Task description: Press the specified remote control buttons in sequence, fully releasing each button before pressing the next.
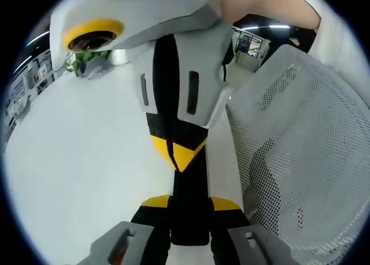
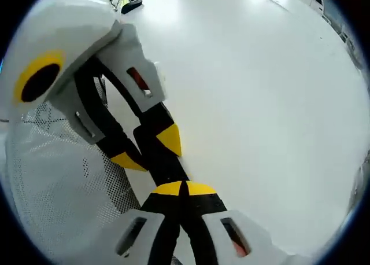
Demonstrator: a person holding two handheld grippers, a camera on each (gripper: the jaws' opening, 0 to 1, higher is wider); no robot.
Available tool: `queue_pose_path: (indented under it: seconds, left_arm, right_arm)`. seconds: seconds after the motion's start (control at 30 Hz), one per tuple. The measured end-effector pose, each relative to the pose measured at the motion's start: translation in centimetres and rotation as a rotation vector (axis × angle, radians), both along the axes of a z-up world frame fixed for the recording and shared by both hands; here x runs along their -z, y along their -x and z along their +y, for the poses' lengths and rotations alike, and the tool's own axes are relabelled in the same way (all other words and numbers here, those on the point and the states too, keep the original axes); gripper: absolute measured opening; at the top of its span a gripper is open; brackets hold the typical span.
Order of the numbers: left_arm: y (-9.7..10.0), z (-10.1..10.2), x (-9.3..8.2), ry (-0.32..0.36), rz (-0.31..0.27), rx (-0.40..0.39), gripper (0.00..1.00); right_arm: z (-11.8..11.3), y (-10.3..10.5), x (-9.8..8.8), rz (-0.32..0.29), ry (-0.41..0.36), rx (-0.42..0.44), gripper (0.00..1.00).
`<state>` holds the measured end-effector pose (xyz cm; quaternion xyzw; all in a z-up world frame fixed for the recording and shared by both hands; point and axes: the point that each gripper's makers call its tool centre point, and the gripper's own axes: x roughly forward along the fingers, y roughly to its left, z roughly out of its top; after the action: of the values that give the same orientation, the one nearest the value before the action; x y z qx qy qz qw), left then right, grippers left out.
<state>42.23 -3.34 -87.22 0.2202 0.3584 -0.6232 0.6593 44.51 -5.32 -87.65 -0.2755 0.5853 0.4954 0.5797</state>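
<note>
both grippers meet above the white table, beside a mesh chair; left gripper and right gripper each clamp the black remote (buttons hidden). pressing seems unstarted; next, free one gripper.

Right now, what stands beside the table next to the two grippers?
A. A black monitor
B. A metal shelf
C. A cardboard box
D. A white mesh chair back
D: a white perforated chair back rises along the edge of the table.
</note>
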Motion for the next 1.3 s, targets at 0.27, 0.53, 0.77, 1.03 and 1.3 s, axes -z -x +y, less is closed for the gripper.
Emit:
queue_pose_path:
  seconds: [0.27,0.53,0.77,1.03,1.3]
  left_arm:
    - [0.04,0.0,0.0,-0.004,-0.002,0.002,0.24]
    - [0.02,-0.03,0.02,-0.005,-0.003,0.003,0.24]
    - [0.0,-0.05,0.04,-0.005,-0.002,0.002,0.24]
    - [0.04,-0.06,0.06,-0.003,-0.001,0.003,0.24]
    - [0.04,-0.09,0.06,0.001,0.002,-0.002,0.24]
  right_arm:
    - [0.01,0.24,-0.04,-0.004,0.028,0.002,0.0]
    - [0.01,0.38,-0.12,-0.022,0.034,-0.001,0.0]
    - [-0.05,0.54,-0.28,-0.091,-0.003,-0.025,0.0]
    - [0.01,0.55,-0.48,-0.234,-0.088,-0.042,0.0]
    - [0.2,0.88,-0.96,-0.367,-0.214,-0.017,0.0]
